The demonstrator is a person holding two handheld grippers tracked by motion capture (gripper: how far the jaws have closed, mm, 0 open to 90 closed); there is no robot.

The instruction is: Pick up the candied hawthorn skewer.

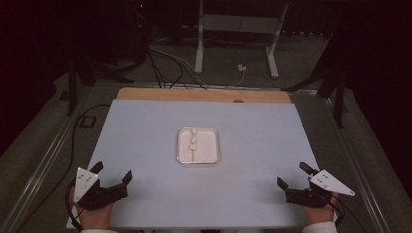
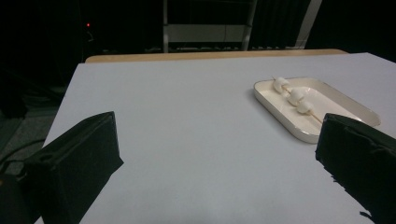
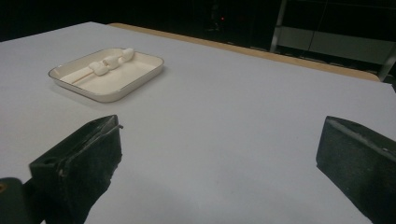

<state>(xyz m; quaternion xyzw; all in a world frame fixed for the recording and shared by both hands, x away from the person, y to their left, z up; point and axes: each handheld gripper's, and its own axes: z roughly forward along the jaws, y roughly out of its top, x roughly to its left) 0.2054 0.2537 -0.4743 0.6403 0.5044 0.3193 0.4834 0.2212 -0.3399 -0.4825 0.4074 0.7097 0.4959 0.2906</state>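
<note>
While both jaw pairs stand spread and empty, bring your right gripper (image 1: 294, 182) toward eleven o'clock, aiming at the thin wooden skewer of white marshmallows (image 1: 194, 141) in the shallow cream rectangular tray (image 1: 210, 145); keep your left gripper (image 1: 112, 176) ready.

The right tongs (image 3: 219, 154) stand wide apart, two black jaws rising from the bottom edge with only bare table (image 3: 243, 102) between them. The table has a pale grey top, with a strip of light wood along its far edge. Far off toward the upper left sits a shallow cream tray (image 3: 135, 81) with rounded corners. In it lies a thin wooden skewer (image 3: 81, 74) threaded with a few white marshmallows (image 3: 112, 60), bunched at the far end of the stick. Behind the table the room is dark, with pale frame legs at the upper right.
</note>
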